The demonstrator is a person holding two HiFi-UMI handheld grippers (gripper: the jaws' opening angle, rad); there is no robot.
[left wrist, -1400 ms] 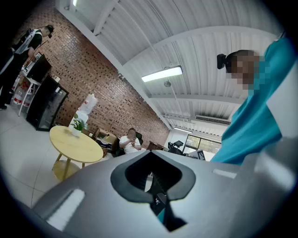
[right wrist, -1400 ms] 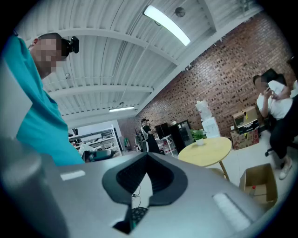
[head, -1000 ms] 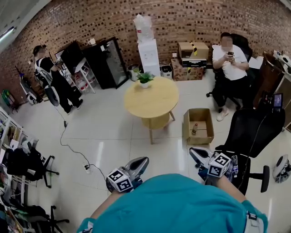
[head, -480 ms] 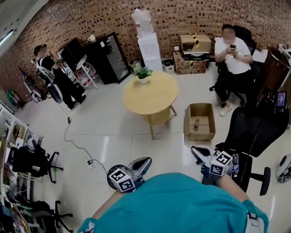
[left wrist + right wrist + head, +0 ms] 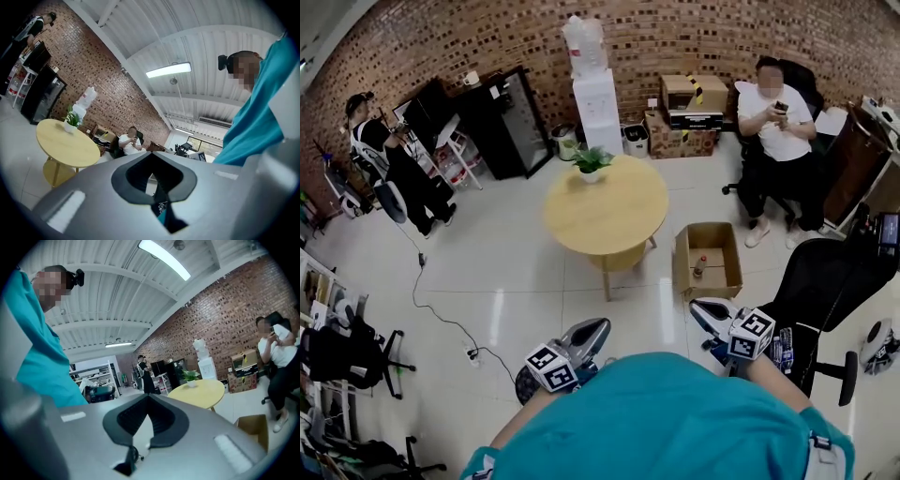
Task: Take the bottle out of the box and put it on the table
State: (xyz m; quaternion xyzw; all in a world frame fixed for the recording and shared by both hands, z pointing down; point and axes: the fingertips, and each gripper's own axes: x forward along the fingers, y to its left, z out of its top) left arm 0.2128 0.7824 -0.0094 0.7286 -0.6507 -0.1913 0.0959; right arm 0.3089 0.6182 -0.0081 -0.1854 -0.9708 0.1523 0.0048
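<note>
Left gripper [image 5: 592, 330]: fingers clenched, empty. Past the round desk [image 5: 605, 208], the bottle [image 5: 700, 267] stands inside the box [image 5: 682, 264] on the floor [image 5: 525, 291], well apart from both grippers. Right gripper [image 5: 703, 311]: clenched, empty too. Approach step, I judge; next, get near the box and open the fingers.

Teal shirt [image 5: 656, 422]; left gripper [image 5: 598, 328], right gripper [image 5: 697, 307] grey, black-white marker cubes [image 5: 551, 368]; inner pads [image 5: 120, 183] seemingly black.

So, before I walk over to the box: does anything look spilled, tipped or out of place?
Nothing stands out. The bottle looks upright inside the open box on the floor, beside the round table, which carries just a potted plant.
</note>
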